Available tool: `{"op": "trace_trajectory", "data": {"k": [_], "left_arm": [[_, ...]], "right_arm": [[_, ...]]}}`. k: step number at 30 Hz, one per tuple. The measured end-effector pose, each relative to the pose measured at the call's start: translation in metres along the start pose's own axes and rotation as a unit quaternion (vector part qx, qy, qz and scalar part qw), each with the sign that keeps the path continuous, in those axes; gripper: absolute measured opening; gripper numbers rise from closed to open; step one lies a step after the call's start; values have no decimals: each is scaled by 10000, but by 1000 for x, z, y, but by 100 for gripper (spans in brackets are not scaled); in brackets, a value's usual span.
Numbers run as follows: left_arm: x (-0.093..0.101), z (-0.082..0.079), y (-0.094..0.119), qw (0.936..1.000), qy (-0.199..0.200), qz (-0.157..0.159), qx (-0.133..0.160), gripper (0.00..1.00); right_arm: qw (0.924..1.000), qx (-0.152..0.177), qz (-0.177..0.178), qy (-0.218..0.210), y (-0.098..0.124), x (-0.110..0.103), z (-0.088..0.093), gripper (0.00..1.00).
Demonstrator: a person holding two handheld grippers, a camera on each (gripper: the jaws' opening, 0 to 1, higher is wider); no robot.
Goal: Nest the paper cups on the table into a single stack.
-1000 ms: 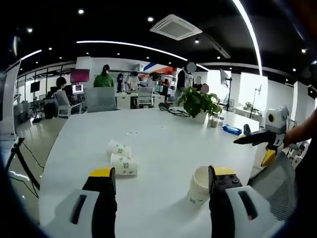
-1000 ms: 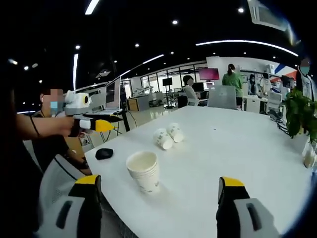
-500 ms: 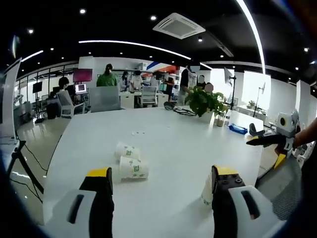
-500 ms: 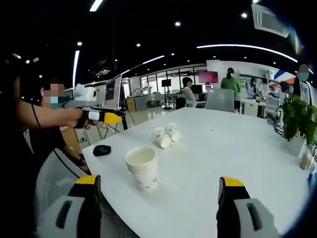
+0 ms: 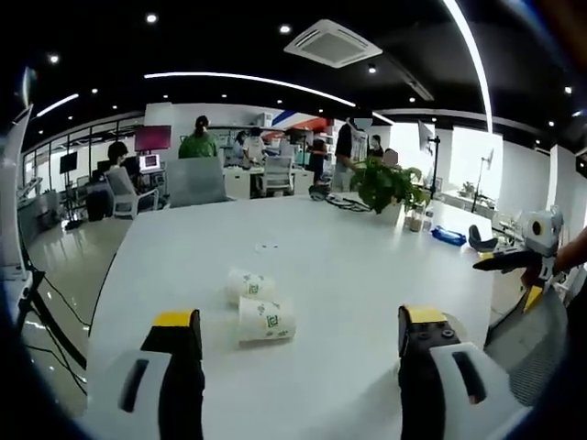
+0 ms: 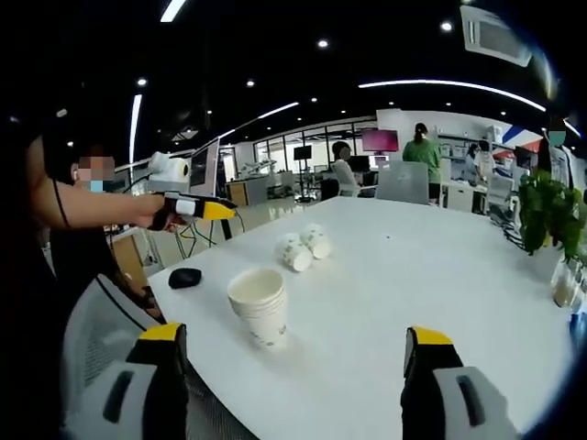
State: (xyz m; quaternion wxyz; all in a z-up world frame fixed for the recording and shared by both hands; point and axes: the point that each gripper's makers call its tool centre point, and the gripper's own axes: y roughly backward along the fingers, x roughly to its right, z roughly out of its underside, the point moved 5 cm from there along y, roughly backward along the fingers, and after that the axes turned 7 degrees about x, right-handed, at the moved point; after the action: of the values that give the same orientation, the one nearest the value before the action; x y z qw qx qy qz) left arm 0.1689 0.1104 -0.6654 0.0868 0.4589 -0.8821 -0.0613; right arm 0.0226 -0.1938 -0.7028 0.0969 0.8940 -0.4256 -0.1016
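Upright stack [image 6: 260, 307]: stands mouth up near the bench edge, between the two tools; several rims visible, so judged already nested and serving as the receiving base.
Loose cups: nearer lying cup [image 5: 266, 320] and farther lying cup [image 5: 249, 286] rest on their sides, side by side and touching or nearly so, mid-bench, well apart from the stack; not yet nested.
Left tool [image 5: 293, 344]: jaws apart, empty, aimed across the bench with the nearer lying cup just beyond its left jaw; judged lined up for the next pick.
Right tool [image 6: 292, 353]: jaws apart, empty, held off the bench edge facing the stack; judged positioned to steady or receive.
Bench [image 6: 431, 275]: white, broad; open surface between cups and stack.
Surroundings: small black object [image 6: 184, 278] near the bench corner beside the stack; potted plant [image 5: 385, 186] and blue item [image 5: 448, 236] at the far side; chair back [image 6: 101, 330] below the right tool.
Obstructions: none judged in the path; lying cups may roll when touched.
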Motion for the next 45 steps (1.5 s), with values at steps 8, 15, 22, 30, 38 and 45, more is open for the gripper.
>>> {"op": "trace_trajectory", "data": {"k": [8, 15, 22, 30, 38, 45], "left_arm": [[-9, 3, -15, 9999, -29, 95, -96, 94], [-16, 4, -28, 9998, 2, 154, -156, 95], [-28, 9, -36, 9996, 27, 169, -230, 93], [-38, 18, -46, 9992, 150, 187, -317, 86], [-41, 24, -57, 9980, 253, 304, -483, 77], [-43, 35, -74, 9960, 429, 411, -672, 69]], "right_arm": [[10000, 2, 49, -18, 0, 2, 1, 99], [10000, -28, 68, -18, 0, 3, 2, 99], [9999, -36, 89, -74, 0, 5, 3, 98], [9997, -27, 154, -171, 1, 8, 2, 98], [9997, -72, 164, -192, 0, 7, 3, 97], [9993, -84, 234, -285, 1, 11, 4, 95]]}}
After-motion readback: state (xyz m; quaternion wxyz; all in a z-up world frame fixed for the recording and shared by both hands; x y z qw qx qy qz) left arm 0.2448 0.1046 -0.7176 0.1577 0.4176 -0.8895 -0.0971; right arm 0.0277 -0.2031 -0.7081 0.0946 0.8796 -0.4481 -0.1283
